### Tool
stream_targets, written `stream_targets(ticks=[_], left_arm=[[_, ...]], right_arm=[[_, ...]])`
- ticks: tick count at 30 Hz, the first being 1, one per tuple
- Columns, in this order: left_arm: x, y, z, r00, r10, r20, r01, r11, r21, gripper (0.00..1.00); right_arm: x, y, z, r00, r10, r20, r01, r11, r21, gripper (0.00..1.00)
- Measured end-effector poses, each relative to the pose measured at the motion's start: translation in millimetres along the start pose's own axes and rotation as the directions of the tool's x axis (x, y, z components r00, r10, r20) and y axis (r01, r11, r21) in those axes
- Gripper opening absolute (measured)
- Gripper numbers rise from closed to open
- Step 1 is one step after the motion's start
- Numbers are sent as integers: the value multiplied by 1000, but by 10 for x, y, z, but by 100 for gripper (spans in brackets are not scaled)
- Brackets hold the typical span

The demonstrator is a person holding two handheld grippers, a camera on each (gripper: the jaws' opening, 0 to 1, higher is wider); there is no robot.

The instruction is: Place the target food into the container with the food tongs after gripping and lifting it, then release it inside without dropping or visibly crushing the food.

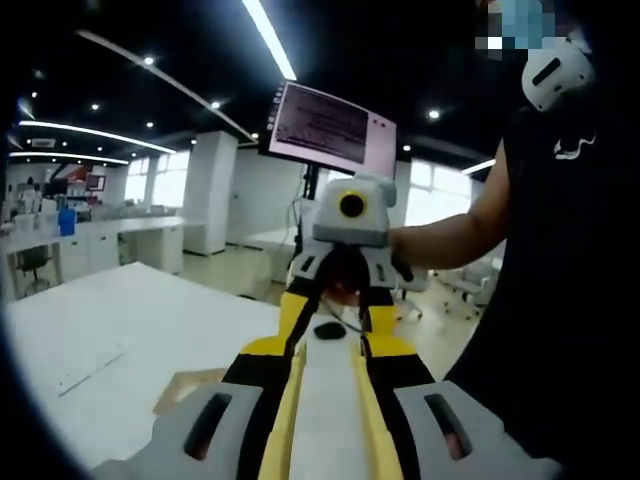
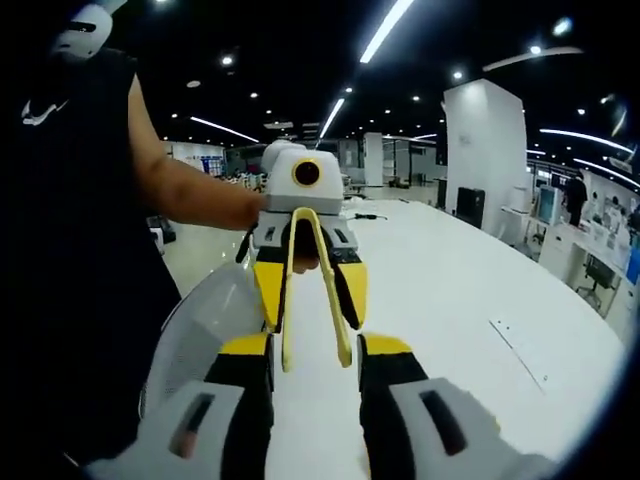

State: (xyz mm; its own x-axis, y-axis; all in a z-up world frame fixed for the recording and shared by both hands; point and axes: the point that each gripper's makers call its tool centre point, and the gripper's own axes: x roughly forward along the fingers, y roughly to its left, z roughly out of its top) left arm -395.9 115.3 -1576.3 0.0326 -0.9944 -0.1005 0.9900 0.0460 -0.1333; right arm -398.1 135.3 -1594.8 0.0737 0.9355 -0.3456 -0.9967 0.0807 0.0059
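Left gripper view has the left claw (image 1: 330,400) rising from the bottom centre, its two yellow-and-black jaws standing a little apart with nothing between them but the pale bench (image 1: 120,330) showing through the gap. Straight ahead, at frame centre, the right claw (image 1: 338,300) faces the camera, held by a person (image 1: 560,250) in a dark sleeveless top at the right of the frame. A monitor (image 1: 330,125) hangs at upper centre.

Right gripper view shows the right claw (image 2: 312,385) at bottom centre, its jaws narrowly apart and closed on the yellow food tongs (image 2: 312,290). The tongs run up the middle of the frame, arms at the jaws and joined end up near the left claw (image 2: 300,250), which faces the camera at centre. Whether the tongs touch that claw, I cannot tell. The white bench spreads to the right.
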Motion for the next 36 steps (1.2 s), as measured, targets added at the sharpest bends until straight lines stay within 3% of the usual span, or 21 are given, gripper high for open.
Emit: stream_targets(ticks=[6,16,19,23,27,36], left_arm=[[-1,-34,4,1000,6,22,-6,1000,-14,22],[-57,-54,-33,1000,19,10,-18,998,-54,18],[-109,5,-70,999,40,-10,-41,995,-87,22],[-216,62,-105,997,74,-19,-76,995,-70,30],[-322,77,-107,996,91,-17,-92,993,-72,32],[-440,-6,-297,989,139,-43,-141,989,-39,24]], right_arm=[[92,61,-32,999,18,-32,-17,999,29,30],[127,107,-27,999,10,-52,-12,1000,-22,6],[109,88,-10,999,-4,-50,3,1000,-17,4],[67,70,2,999,-21,-46,20,1000,-17,4],[19,73,-49,997,-34,-62,33,999,-20,4],[43,181,-309,988,-28,-155,22,999,-41,3]])
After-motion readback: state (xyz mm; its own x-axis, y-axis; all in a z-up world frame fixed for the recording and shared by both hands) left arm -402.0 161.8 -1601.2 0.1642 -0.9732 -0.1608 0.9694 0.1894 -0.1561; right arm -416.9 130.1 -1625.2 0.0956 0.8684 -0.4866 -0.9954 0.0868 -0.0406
